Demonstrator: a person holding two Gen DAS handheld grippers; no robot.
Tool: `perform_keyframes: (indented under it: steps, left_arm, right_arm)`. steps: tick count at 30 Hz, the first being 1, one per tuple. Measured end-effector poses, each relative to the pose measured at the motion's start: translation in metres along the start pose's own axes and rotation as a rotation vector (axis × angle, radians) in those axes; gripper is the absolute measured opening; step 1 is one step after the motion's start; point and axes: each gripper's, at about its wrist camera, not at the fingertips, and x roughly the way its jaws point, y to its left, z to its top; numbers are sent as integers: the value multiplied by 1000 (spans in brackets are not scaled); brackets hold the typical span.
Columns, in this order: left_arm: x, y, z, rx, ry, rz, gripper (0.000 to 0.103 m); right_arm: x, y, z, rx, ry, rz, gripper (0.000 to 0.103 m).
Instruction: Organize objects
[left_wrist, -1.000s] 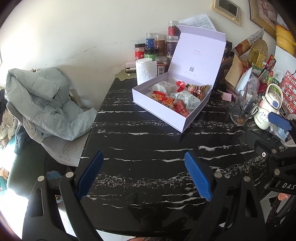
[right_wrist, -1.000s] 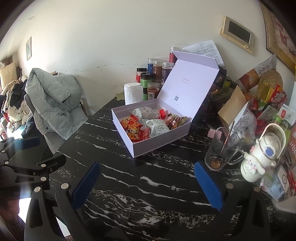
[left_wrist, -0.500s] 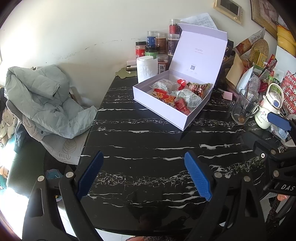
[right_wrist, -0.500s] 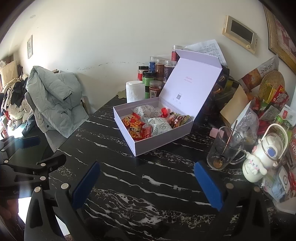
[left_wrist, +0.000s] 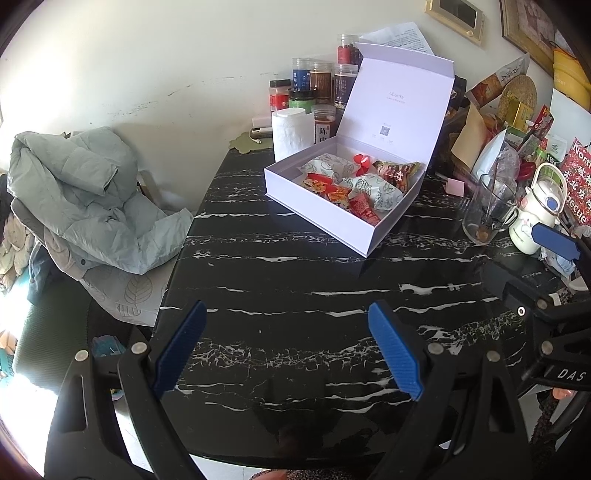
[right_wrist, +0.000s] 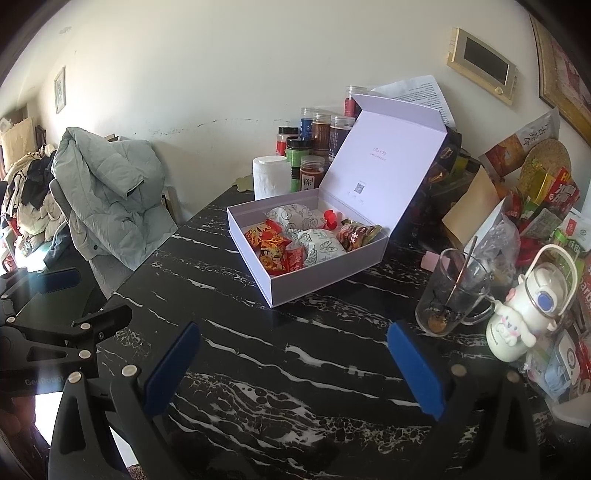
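Snacks (right_wrist: 295, 243) are seen packed inside a pale box (right_wrist: 314, 280) whose lid (right_wrist: 384, 155) is propped upright at the far side; red packets lie toward the near left corner, white patterned wrappers in the middle, and a dark red packet toward the right. The box is set on a black marbled table (left_wrist: 295, 306), well apart from both grippers. The left gripper (left_wrist: 291, 347) is held wide open above bare tabletop, with nothing between its blue pads (left_wrist: 395, 354). The right gripper (right_wrist: 291, 369) is likewise spread wide and empty, and one of its blue pads is also caught at the right edge of the left wrist view. Behind the box, jars (right_wrist: 314, 147) and a paper roll (right_wrist: 271, 177) are grouped against the wall. To the right of the box a glass (right_wrist: 452, 291) with a spoon in it is placed just beside a white bottle (right_wrist: 524, 321), with assorted packets piled behind them. A grey jacket (left_wrist: 85, 199) is draped over a chair at the table's left.
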Motion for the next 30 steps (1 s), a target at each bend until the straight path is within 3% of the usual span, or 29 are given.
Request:
perform_keyframes:
  steps: [30]
  left_arm:
    - [4, 2, -4, 6, 15, -5, 89]
  right_arm:
    - [5, 2, -4, -9, 19, -4, 102]
